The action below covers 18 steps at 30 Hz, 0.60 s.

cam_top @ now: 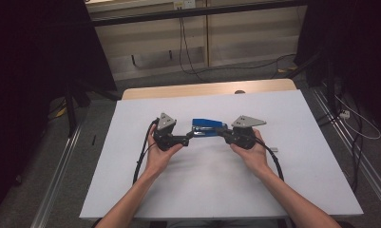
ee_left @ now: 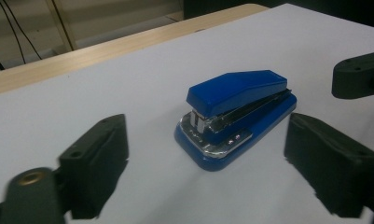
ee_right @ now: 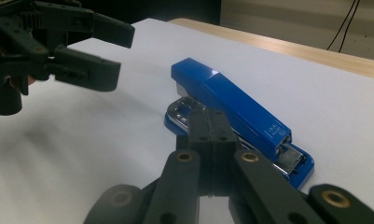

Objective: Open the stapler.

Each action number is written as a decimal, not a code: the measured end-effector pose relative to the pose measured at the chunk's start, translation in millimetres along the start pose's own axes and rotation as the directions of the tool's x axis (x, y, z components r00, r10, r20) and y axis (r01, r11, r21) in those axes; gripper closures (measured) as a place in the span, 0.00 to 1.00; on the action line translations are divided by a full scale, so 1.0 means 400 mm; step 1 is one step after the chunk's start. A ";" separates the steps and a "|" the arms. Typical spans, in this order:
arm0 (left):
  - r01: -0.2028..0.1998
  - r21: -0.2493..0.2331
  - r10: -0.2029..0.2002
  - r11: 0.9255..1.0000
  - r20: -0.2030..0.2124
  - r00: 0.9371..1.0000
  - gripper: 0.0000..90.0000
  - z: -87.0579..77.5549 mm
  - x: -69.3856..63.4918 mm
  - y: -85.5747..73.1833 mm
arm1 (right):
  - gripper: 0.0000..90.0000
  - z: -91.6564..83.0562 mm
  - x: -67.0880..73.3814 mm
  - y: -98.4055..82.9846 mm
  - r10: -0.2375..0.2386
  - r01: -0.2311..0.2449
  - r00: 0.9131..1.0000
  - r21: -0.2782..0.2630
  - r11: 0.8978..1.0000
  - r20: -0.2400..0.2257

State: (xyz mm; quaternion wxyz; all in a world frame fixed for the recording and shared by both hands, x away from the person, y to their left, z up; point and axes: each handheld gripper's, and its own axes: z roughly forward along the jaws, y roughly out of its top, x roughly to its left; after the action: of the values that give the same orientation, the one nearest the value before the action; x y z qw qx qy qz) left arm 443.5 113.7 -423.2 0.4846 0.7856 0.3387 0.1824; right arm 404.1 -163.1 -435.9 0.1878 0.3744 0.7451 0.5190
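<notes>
While the blue stapler (cam_top: 208,127) sits mid-table between the hands, the left gripper (ee_left: 208,158) frames its near end with fingers spread, and the right gripper (ee_right: 211,133), fingers pressed together, rests beside it, so squeezing the left comes next.

The stapler (ee_left: 236,116) is showing a glossy, smooth blue plastic shell, with bright polished metal glinting at its mouth and along the channel under the top. The left gripper (ee_left: 205,161) and the right gripper (ee_right: 211,128) are looking like matt black plastic, with small brass-coloured rings sitting in their links, and each is carrying a dull grey plate. The table (cam_top: 216,180) is lying under a smooth, matt white sheet, while pale, lightly grained wood is showing along its far edge
</notes>
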 end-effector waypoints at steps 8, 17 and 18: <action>0.042 -0.006 -0.042 0.999 0.034 0.999 0.38 -0.005 -0.002 0.006 | 1.00 0.016 0.002 0.007 -0.030 0.030 1.000 0.005 1.000 -0.005; 0.080 -0.019 -0.078 0.997 0.056 0.995 0.60 -0.009 0.002 0.009 | 1.00 0.039 -0.005 0.009 -0.026 0.026 1.000 0.025 0.999 0.004; 0.081 -0.022 -0.080 0.996 0.059 0.995 0.60 -0.007 0.002 0.009 | 1.00 0.039 -0.005 0.009 -0.026 0.026 1.000 0.025 0.999 0.004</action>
State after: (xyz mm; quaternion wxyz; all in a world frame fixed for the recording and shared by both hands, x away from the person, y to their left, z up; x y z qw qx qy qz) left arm 443.5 115.2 -418.9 0.5107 0.7705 0.3535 0.1437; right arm 417.2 -154.1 -438.8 0.1913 0.3682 0.7560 0.5063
